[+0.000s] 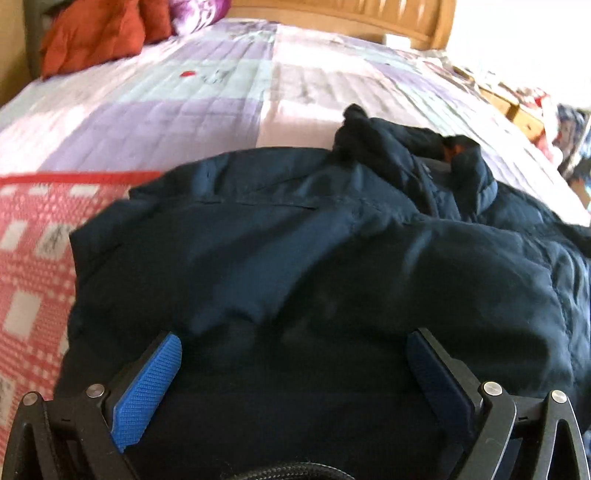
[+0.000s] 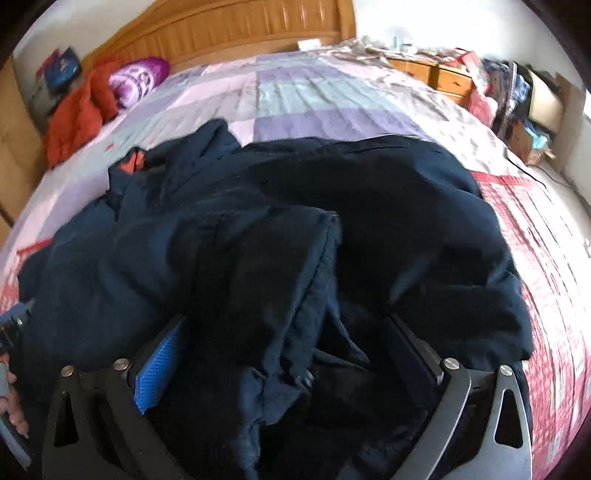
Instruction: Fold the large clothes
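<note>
A large dark navy jacket [image 1: 314, 240] lies bunched on the bed, with an orange lining showing at its collar [image 1: 452, 147]. My left gripper [image 1: 295, 343] is open, its blue pads [image 1: 147, 387] spread wide just above the jacket's near part. In the right wrist view the same jacket [image 2: 388, 206] fills the middle, with a folded hem ridge [image 2: 317, 280] running toward me. My right gripper [image 2: 284, 332] is open, its jaws wide on either side of that ridge of cloth. The left gripper's body and hand [image 2: 11, 354] show at the left edge.
The bed has a lilac and grey quilt [image 1: 221, 96] and a red-and-white checked blanket [image 1: 33, 266] under the jacket. Orange and purple pillows [image 2: 92, 107] and a wooden headboard [image 2: 240, 29] are at the far end. A cluttered wooden dresser [image 2: 447, 77] stands beside the bed.
</note>
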A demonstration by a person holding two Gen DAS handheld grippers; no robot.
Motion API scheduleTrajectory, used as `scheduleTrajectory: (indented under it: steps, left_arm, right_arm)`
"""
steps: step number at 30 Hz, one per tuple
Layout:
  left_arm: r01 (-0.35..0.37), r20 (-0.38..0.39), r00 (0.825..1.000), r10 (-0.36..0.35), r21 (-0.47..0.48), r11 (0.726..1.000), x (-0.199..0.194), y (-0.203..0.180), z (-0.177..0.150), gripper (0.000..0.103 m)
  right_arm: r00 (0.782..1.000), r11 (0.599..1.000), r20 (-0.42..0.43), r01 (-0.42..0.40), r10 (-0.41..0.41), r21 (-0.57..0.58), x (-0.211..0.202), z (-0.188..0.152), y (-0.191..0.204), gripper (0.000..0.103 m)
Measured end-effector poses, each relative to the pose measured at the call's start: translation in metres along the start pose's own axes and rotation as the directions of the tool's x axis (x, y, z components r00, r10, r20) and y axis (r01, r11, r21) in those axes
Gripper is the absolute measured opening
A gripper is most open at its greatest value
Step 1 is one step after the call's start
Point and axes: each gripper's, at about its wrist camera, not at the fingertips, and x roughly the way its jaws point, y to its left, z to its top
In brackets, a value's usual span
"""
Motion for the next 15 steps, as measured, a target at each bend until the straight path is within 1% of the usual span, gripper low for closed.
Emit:
scheduleTrajectory:
  steps: [1, 2, 3, 4, 5, 7, 9, 10, 11, 12, 13, 14, 15]
  left_arm:
    - [-0.004, 0.005, 1.0, 0.004, -0.007, 1.0, -0.001, 0.0, 0.001, 0.1]
    - [-0.01, 0.012, 1.0, 0.01, -0.007, 1.0, -0.003, -0.001, 0.003, 0.1]
    - [-0.013, 0.018, 1.0, 0.013, -0.002, 1.0, -0.004, -0.003, 0.004, 0.1]
    - [-0.015, 0.027, 1.0, 0.015, 0.009, 1.0, -0.005, -0.005, 0.006, 0.1]
    - [-0.021, 0.034, 0.999, 0.02, 0.023, 1.0, -0.006, -0.008, 0.008, 0.1]
    - [-0.027, 0.035, 0.999, 0.026, 0.029, 0.999, -0.003, -0.008, 0.01, 0.1]
    - [-0.024, 0.033, 0.999, 0.024, 0.009, 1.0, -0.001, -0.008, 0.013, 0.1]
    - [-0.019, 0.035, 0.999, 0.019, 0.001, 1.0, -0.002, -0.008, 0.014, 0.1]
    - [-0.016, 0.038, 0.999, 0.016, -0.002, 1.0, -0.004, -0.008, 0.014, 0.1]
    - [-0.014, 0.046, 0.999, 0.014, 0.001, 1.0, -0.008, -0.01, 0.014, 0.1]
    - [-0.007, 0.059, 0.998, 0.007, 0.011, 1.0, -0.013, -0.012, 0.015, 0.1]
    - [0.0, 0.073, 0.997, -0.003, 0.028, 1.0, -0.018, -0.015, 0.017, 0.1]
    - [0.007, 0.089, 0.996, -0.012, 0.052, 0.999, -0.023, -0.019, 0.019, 0.1]
  right_arm:
    - [0.999, 0.999, 0.015, -0.029, 0.03, -0.027, 0.001, 0.006, 0.004, 0.084]
    - [0.998, 0.997, 0.043, -0.044, 0.047, -0.062, -0.002, 0.015, 0.008, 0.057]
    - [0.997, 0.996, 0.066, -0.03, 0.036, -0.086, -0.002, 0.024, 0.013, 0.05]
    - [0.995, 0.994, 0.09, -0.03, 0.04, -0.107, -0.003, 0.035, 0.017, 0.039]
    - [0.994, 0.992, 0.102, -0.032, 0.044, -0.121, -0.005, 0.042, 0.018, 0.035]
    - [0.993, 0.986, 0.11, -0.027, 0.046, -0.165, 0.001, 0.059, 0.022, 0.034]
    - [0.992, 0.982, 0.118, -0.022, 0.045, -0.189, 0.005, 0.064, 0.022, 0.034]
    - [0.994, 0.98, 0.105, -0.022, 0.043, -0.199, 0.013, 0.066, 0.021, 0.034]
    - [0.997, 0.978, 0.066, -0.03, 0.045, -0.204, 0.018, 0.062, 0.018, 0.038]
    - [0.998, 0.982, 0.029, -0.052, 0.058, -0.18, 0.022, 0.06, 0.011, 0.04]
    - [0.997, 0.987, 0.029, -0.068, 0.073, -0.147, 0.019, 0.059, 0.004, 0.049]
    - [0.998, 0.991, 0.042, -0.05, 0.056, -0.128, 0.008, 0.053, 0.001, 0.059]
    - [0.996, 0.993, 0.094, 0.016, -0.005, -0.118, -0.007, 0.048, -0.004, 0.062]
